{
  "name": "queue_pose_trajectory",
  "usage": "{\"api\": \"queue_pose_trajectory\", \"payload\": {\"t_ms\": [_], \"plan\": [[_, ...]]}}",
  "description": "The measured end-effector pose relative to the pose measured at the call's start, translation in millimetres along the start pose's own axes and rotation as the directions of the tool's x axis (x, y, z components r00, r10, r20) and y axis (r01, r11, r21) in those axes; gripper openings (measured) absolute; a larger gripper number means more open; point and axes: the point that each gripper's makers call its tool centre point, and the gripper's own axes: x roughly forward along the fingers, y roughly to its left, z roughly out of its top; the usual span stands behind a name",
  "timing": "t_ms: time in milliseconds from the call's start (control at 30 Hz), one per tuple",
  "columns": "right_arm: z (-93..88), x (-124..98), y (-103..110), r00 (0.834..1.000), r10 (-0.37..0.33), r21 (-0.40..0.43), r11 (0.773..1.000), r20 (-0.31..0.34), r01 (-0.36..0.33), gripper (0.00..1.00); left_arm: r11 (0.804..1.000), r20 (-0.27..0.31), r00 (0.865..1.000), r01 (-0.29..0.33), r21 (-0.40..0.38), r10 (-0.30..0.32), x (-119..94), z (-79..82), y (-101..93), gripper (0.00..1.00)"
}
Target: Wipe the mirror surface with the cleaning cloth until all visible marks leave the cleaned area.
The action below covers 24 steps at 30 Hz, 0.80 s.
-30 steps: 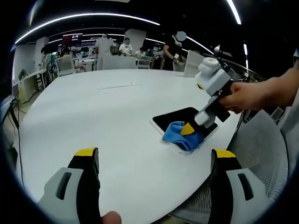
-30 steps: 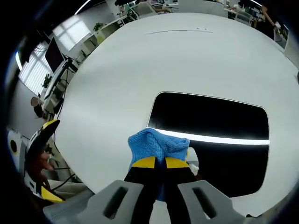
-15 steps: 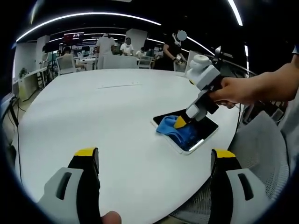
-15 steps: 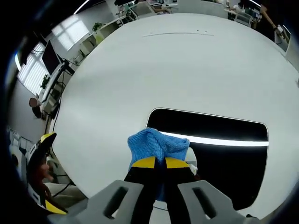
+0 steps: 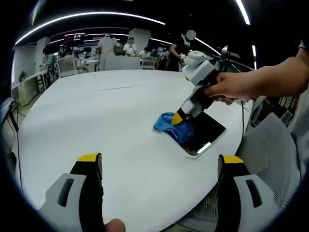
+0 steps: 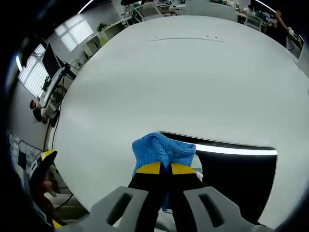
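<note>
Right tongs [image 6: 161, 168] clench the blue cloth [image 6: 163, 150] at the mirror [image 6: 236, 169] edge; left tongs [image 5: 159, 162] hang released. Overshooting onto the worktop [image 6: 169, 77] could leave marks unwiped.

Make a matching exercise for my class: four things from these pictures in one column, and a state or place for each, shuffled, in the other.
Things:
1. right tongs
2. left tongs
3. crumpled blue cleaning cloth
4. flat dark rectangular mirror

States:
A. lying near the white round table's edge
B. open, holding nothing
C. bunched over the mirror's edge
D. shut on the cloth

Pairs: 1-D, 2-B, 3-C, 4-A
</note>
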Motion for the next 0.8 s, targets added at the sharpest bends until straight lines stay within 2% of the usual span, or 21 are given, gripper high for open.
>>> {"api": "queue_pose_trajectory", "payload": {"t_ms": [367,500,567,800], "plan": [[21.6,7.4,-4.5,1.0,0.011,0.006,1.0,0.022,-0.011,0.0,1.0,0.004,1.0,0.005,-0.018,-0.005,2.0,0.5,-1.7,0.99],[28.4,10.0,-4.5,1.0,-0.002,-0.031,1.0,0.023,0.003,0.0,1.0,0.001,1.0,0.003,-0.013,-0.003,2.8,1.0,-1.5,0.99],[30.7,12.7,-6.1,1.0,-0.002,-0.02,1.0,0.021,0.002,0.0,1.0,0.0,1.0,0.003,-0.011,-0.003,2.9,1.5,-1.4,0.99],[26.7,7.3,-4.1,1.0,0.004,-0.023,1.0,0.021,-0.004,0.0,1.0,0.0,1.0,-0.003,-0.014,0.003,3.3,2.3,0.3,0.99]]}}
